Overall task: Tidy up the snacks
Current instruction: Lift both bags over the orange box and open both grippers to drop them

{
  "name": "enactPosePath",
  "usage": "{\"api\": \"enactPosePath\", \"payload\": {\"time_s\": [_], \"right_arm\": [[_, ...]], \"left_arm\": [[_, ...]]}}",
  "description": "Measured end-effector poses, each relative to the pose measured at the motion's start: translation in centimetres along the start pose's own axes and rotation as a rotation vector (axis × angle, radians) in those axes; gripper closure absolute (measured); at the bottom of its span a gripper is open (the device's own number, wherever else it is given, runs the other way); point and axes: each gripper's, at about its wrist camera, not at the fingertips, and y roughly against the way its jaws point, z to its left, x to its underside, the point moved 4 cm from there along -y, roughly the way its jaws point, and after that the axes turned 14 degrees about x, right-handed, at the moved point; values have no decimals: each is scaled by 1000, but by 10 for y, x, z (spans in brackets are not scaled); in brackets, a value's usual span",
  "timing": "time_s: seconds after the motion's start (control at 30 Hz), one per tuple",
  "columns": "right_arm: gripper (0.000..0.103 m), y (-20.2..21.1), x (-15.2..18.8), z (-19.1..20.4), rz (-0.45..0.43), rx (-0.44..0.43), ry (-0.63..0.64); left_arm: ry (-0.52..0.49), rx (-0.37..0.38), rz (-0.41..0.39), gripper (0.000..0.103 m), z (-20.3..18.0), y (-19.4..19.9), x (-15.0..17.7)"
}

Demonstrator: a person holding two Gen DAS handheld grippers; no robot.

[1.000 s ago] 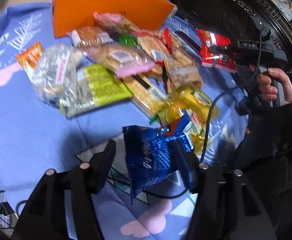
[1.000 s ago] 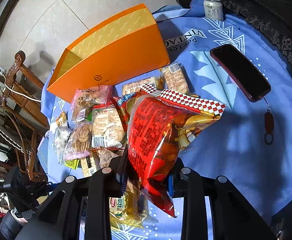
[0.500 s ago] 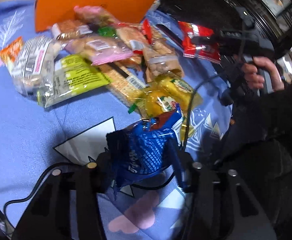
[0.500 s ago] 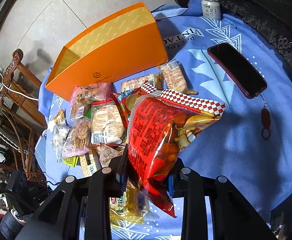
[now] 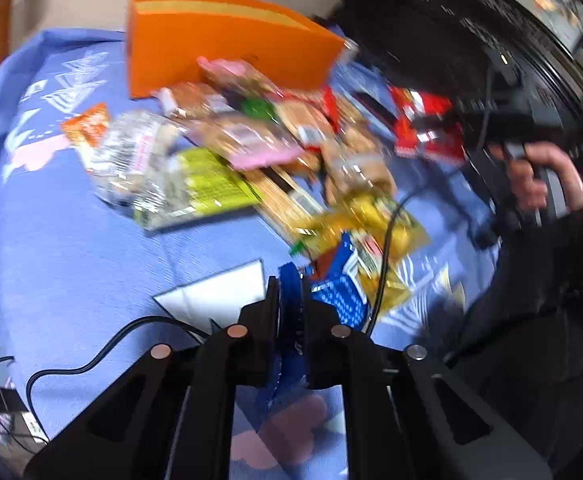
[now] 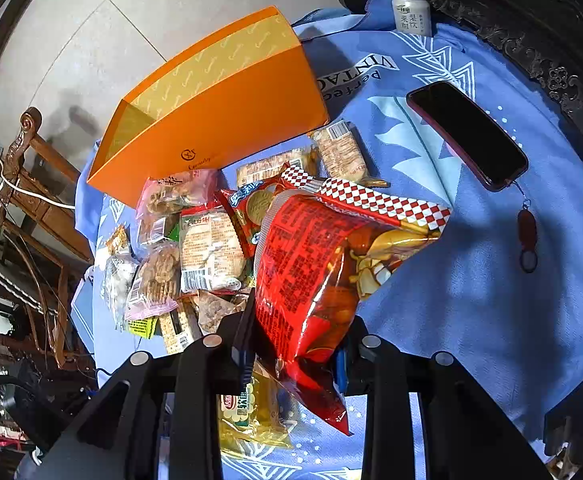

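Note:
My left gripper (image 5: 291,300) is shut on a blue snack packet (image 5: 339,292) and holds it just above the blue cloth. My right gripper (image 6: 299,328) is shut on a big red snack bag (image 6: 323,264) with a checked top edge, held above the snack pile; the bag also shows in the left wrist view (image 5: 427,132). An open orange box (image 6: 211,108) stands at the far side of the pile, also in the left wrist view (image 5: 219,44). Several loose snack packets (image 6: 207,248) lie between box and grippers.
A dark phone (image 6: 467,136) with a key fob lies on the blue cloth (image 6: 491,280) to the right. A drink can (image 6: 411,12) stands at the far edge. A yellow packet (image 5: 363,220) lies by the blue one. Black cables (image 5: 103,352) trail near left. Dark carved furniture borders the table.
My left gripper has closed on the blue packet, which now stands pinched edge-on between the fingers, and the view has swung. The right gripper still holds the red bag, barely moved.

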Motion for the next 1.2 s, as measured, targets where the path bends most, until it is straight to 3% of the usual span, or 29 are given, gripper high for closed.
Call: {"api": "enactPosePath", "payload": {"time_s": [0.37, 0.57, 0.67, 0.8, 0.93, 1.1, 1.13, 1.17, 1.2], "right_arm": [[73, 3, -2, -2, -15, -7, -16], [73, 20, -14, 1, -66, -25, -15], [73, 38, -32, 9, -128, -49, -2], [73, 60, -73, 28, -216, -99, 28], [73, 70, -129, 56, -298, -133, 76], [72, 70, -197, 92, -379, -138, 142], [70, 68, -213, 99, -390, -135, 157], [67, 66, -222, 103, -390, -124, 166], [42, 64, -231, 108, -383, -107, 171]], "left_arm": [[47, -94, -103, 96, 8, 26, -21], [21, -114, -209, 96, -4, 59, -60], [-17, -123, -272, 96, -15, 76, -96], [-51, -130, -373, 96, -23, 93, -167], [-90, -164, -452, 96, -25, 94, -241], [-104, -236, -488, 95, -10, 78, -332], [-95, -263, -491, 92, -5, 73, -346], [-85, -282, -496, 72, -1, 71, -356], [-54, -303, -497, 46, 5, 67, -367]]}}
